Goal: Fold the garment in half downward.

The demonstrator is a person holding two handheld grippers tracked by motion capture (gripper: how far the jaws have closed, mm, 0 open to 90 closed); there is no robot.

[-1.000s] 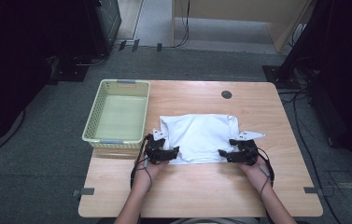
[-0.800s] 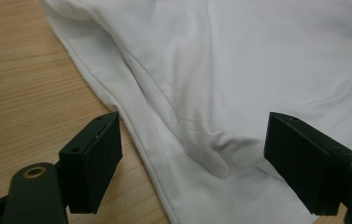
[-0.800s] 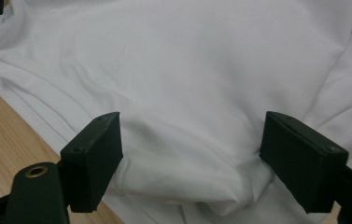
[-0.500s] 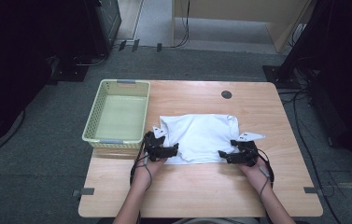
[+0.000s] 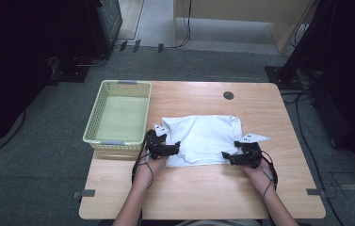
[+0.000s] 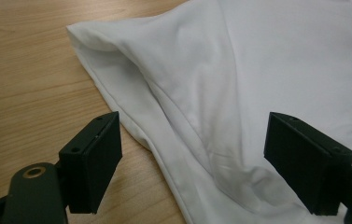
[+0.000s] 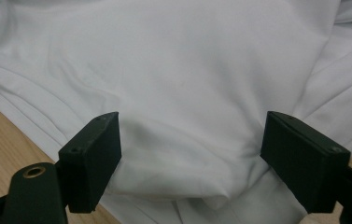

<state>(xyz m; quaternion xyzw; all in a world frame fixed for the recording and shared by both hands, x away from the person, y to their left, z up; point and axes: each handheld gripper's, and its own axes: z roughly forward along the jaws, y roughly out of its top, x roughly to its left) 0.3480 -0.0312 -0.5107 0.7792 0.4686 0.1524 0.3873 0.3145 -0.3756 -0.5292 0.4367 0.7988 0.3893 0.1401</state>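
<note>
High view: a folded white cloth (image 5: 203,139) lies on the surface (image 5: 203,197) beside a yellow basket (image 5: 118,115). The left gripper (image 5: 171,149) and right gripper (image 5: 229,157) sit at its near corners, jaws just opened wide, cloth lying loose between them.

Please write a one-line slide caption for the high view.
Both open tongs, left and right, at the near corners of a folded white cloth beside a basket.
</note>
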